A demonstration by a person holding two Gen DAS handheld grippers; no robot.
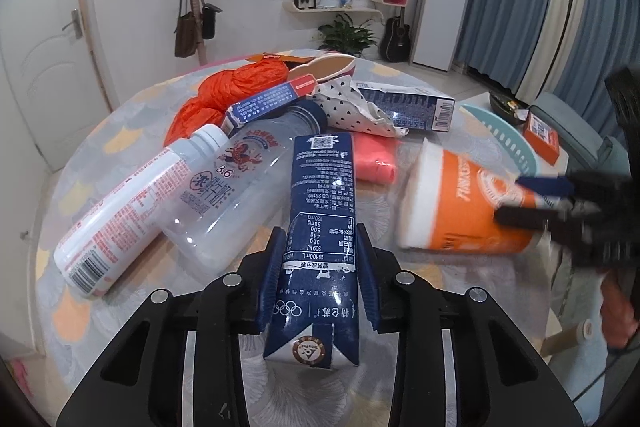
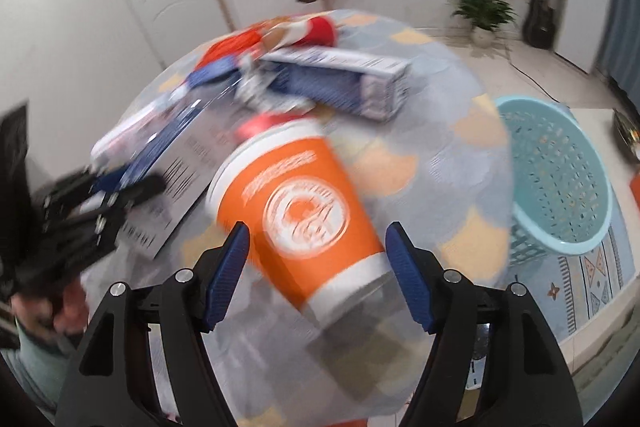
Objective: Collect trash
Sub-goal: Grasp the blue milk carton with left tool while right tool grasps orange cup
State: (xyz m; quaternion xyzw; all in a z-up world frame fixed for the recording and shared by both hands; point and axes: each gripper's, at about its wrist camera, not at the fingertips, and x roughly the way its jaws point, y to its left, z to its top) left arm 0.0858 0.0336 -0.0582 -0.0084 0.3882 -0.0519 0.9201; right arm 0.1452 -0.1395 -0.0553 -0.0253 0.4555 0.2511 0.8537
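Observation:
My left gripper (image 1: 322, 243) is shut on a dark blue milk carton (image 1: 320, 211) that lies on the round table. An orange paper cup (image 2: 296, 203) lies on its side on the table; my right gripper (image 2: 318, 239) is open with its fingers on either side of the cup's base. The cup (image 1: 468, 203) and the right gripper (image 1: 536, 199) also show at the right of the left wrist view. The left gripper (image 2: 116, 195) shows at the left of the blurred right wrist view.
On the table (image 1: 104, 131) lie a white milk bottle (image 1: 132, 203), a clear bottle (image 1: 248, 195), an orange bag (image 1: 236, 87), blue cartons (image 1: 408, 107), spotted paper and a pink item. A light blue basket (image 2: 560, 183) stands on the floor to the right.

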